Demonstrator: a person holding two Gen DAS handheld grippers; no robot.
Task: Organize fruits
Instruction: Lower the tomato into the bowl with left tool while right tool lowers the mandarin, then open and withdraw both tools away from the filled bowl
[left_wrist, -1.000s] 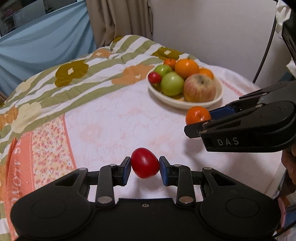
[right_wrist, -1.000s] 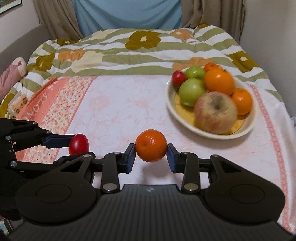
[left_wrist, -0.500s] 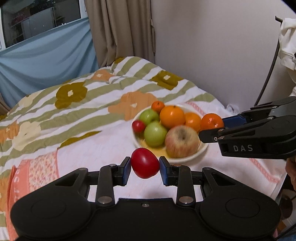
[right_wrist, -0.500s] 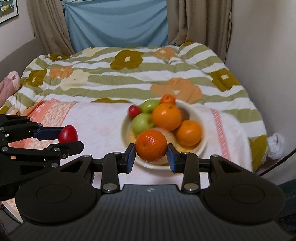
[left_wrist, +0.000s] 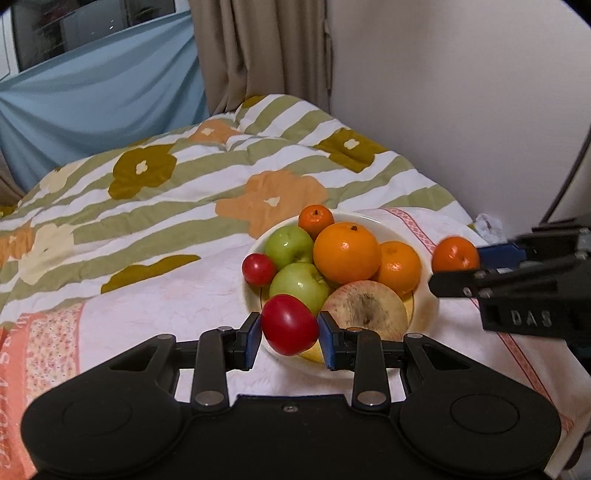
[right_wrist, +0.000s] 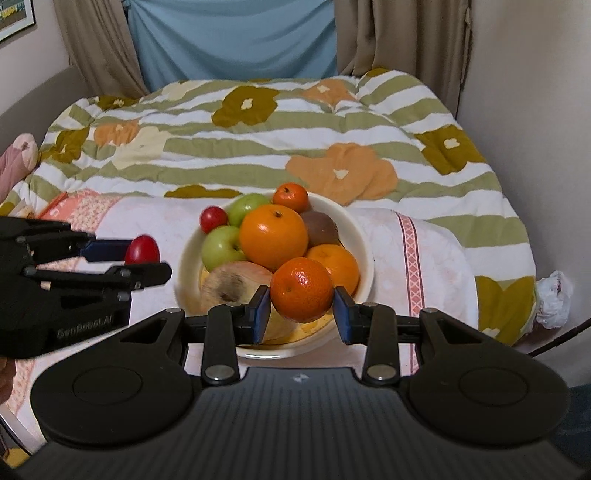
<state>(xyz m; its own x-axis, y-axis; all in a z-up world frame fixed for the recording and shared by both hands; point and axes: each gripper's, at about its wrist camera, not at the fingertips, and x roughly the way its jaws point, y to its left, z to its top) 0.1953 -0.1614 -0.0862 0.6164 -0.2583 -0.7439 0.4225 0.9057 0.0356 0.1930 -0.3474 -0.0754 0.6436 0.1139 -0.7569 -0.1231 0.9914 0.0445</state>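
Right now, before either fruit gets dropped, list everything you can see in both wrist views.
bowl: one, cream, on the pink floral cloth
large orange: one, orange, centre of the bowl
small oranges in the bowl: two, orange, far edge and right side
green apples: two, green, bowl's left side
reddish apple: one, red-yellow, bowl's near side
kiwi: one, brown, behind the large orange
small red fruit: one, red, bowl's left rim
quilt: one, green-striped with flowers, on the bed
curtains: beige, around blue fabric
crumpled tissue: one, white, right of the bed
left hand-held gripper: shut on a red tomato
right hand-held gripper: shut on a mandarin
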